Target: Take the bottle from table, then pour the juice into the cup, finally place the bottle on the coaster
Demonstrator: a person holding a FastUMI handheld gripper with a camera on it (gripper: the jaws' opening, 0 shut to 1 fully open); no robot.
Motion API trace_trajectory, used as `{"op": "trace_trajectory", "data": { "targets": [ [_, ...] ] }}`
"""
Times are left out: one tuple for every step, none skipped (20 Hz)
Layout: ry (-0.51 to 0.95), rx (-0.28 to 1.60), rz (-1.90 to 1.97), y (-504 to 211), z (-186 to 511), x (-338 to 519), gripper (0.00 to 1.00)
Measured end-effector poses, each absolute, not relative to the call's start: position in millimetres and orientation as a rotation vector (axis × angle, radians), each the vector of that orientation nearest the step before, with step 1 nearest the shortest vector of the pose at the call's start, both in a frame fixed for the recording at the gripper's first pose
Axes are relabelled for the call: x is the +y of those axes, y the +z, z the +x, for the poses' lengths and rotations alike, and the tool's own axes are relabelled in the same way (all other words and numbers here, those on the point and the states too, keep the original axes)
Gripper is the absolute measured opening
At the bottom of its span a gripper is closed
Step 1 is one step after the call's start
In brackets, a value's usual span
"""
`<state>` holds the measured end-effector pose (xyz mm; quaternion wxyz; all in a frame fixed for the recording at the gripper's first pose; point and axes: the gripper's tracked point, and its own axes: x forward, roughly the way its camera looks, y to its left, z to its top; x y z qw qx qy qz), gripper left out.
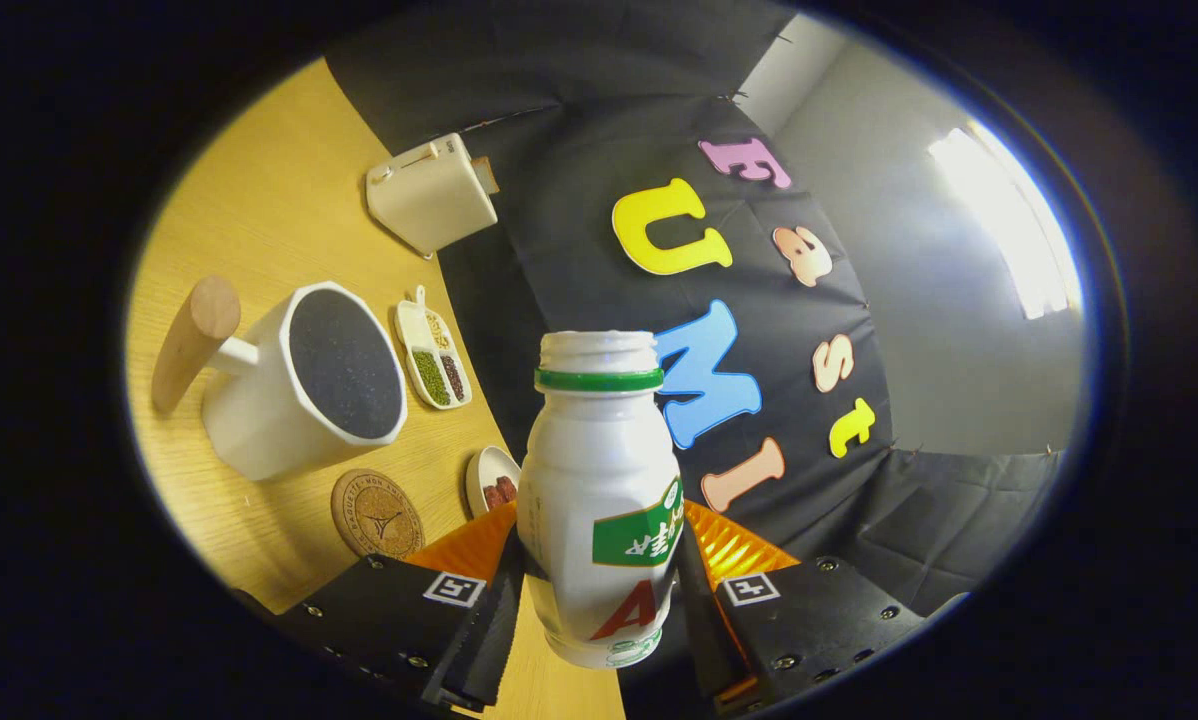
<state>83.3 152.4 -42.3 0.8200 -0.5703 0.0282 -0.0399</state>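
Gripper view | tool [599, 590] clamps bottle [599, 500], lifted off worktop [269, 210] | step: carry to cup [309, 375] | next: tip mouth over cup; coaster [376, 513] waits

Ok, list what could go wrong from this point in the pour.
1. The bottle, clamped between the gripper fingers, appears uncapped and the view is tilted; juice may spill on the table before reaching the cup.
2. The cup lies off to the side, with its wooden handle sticking out; a sideways swing could knock it.
3. The coaster sits between the cup and a small dish, so placing the bottle leaves little room.
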Motion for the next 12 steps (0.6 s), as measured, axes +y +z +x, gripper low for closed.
{"op": "trace_trajectory", "data": {
  "targets": [
    [-0.085, 0.059, -1.233, -42.9, 83.2, 153.5, 0.71],
    [-0.084, 0.059, -1.249, -43.4, 83.8, 153.8, 0.71],
    [-0.085, 0.058, -1.266, -44.7, 83.6, 154.9, 0.71],
    [-0.089, 0.055, -1.285, -44.0, 83.6, 155.6, 0.71],
    [-0.096, 0.051, -1.31, -42.8, 82.7, 156.5, 0.71],
    [-0.102, 0.045, -1.336, -42.4, 82.9, 159.4, 0.71],
    [-0.105, 0.04, -1.361, -42.3, 81.8, 161.9, 0.71],
    [-0.107, 0.037, -1.383, -43.4, 81.4, 162.5, 0.71],
    [-0.108, 0.035, -1.405, -43.2, 81.3, 164.4, 0.71],
    [-0.107, 0.035, -1.423, -44.4, 81.1, 166.0, 0.71],
    [-0.103, 0.038, -1.433, -45.9, 82.2, 166.1, 0.71],
    [-0.096, 0.04, -1.436, -48.1, 82.5, 167.4, 0.71]
  ]
}}
